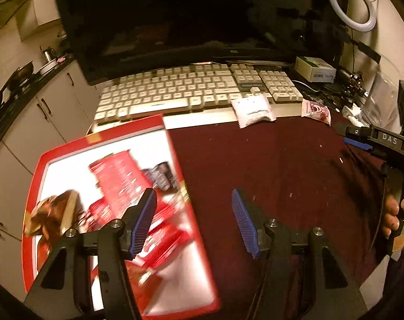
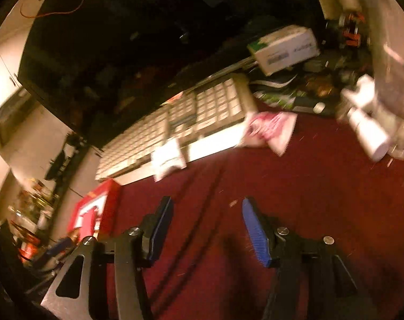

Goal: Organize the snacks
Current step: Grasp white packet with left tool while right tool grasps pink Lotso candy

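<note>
Both of our tools are empty: our left gripper [image 1: 194, 221] hangs with its jaws spread wide and nothing between them, and our right gripper [image 2: 207, 229] is likewise released over bare red cloth. We take the red tray [image 1: 39, 165] as our landmark. It sits at the desk's [image 1: 282, 165] left edge, and the snacks already gathered lie inside it: red packets [image 1: 116, 178], a dark packet [image 1: 162, 176] and a brown wrapper [image 1: 52, 213], piled loosely, which suggests it is the collecting spot. Our left gripper hovers at the tray's right rim, one finger over the packets and one over the cloth, probably because it serves the tray side. Two snacks remain outside, beyond the tray and to its right: a white packet [image 1: 254, 110] leaning on the keyboard's [image 1: 175, 90] front edge, and a pink packet [image 1: 316, 110] just off the keyboard's right end. Our right gripper points toward these, so we judge the white packet, the nearer to the tray, the likely next pick.
</note>
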### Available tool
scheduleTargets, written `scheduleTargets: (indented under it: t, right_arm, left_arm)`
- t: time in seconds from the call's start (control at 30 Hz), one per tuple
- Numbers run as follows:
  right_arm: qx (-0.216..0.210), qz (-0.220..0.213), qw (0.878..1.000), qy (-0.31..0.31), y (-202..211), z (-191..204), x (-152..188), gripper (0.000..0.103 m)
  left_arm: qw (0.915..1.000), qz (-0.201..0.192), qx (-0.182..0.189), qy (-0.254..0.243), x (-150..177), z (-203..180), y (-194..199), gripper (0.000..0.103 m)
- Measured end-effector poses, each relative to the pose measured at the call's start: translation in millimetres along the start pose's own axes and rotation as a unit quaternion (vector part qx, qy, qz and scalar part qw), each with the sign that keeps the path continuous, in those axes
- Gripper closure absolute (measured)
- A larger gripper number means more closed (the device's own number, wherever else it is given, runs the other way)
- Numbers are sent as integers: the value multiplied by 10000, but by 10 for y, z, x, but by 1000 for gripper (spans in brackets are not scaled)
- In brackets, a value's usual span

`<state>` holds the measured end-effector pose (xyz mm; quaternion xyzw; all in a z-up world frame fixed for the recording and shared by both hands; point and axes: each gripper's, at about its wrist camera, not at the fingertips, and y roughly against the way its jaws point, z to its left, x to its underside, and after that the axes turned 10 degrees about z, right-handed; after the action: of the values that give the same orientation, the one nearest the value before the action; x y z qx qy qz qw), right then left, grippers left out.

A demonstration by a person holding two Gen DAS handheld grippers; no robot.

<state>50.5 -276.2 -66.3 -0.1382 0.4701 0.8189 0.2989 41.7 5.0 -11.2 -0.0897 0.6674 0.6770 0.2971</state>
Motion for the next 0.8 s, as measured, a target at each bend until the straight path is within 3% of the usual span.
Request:
scheduleTargets:
  t: [0.23,0.37,0.53,0.6,0.7,0.73,0.8]
  right_arm:
    - [778,122,9950,608,-100,30,-428,34]
    - [1089,247,9901,845,-324,15,-700,33]
    - [1590,390,9805,1088,-623,-20,-860,33]
    - [1603,431,9795,1139,-686,-60,-861,34]
    - [1472,459,9820,1093,-715,-134,-826,41]
    - [1523,398,9809,1143,-693,-134,-812,51]
    - [1423,412,9821,1166,-669,-144,-806,60]
  left_arm:
    - [9993,257,175,230,-391,-186,-205,45]
    - [9983,422,194,365,-488,-243,-306,45]
    - [9975,506,61,497,-579,-285,-358,45]
    - [9970,542,0,561,-638,-311,-396,45]
    - [9965,549,-87,619,-756,-391,-470,45]
    - [9962,556,-165,647,-804,-429,-504,45]
    - [9959,522,-246,700,-881,-492,-551,45]
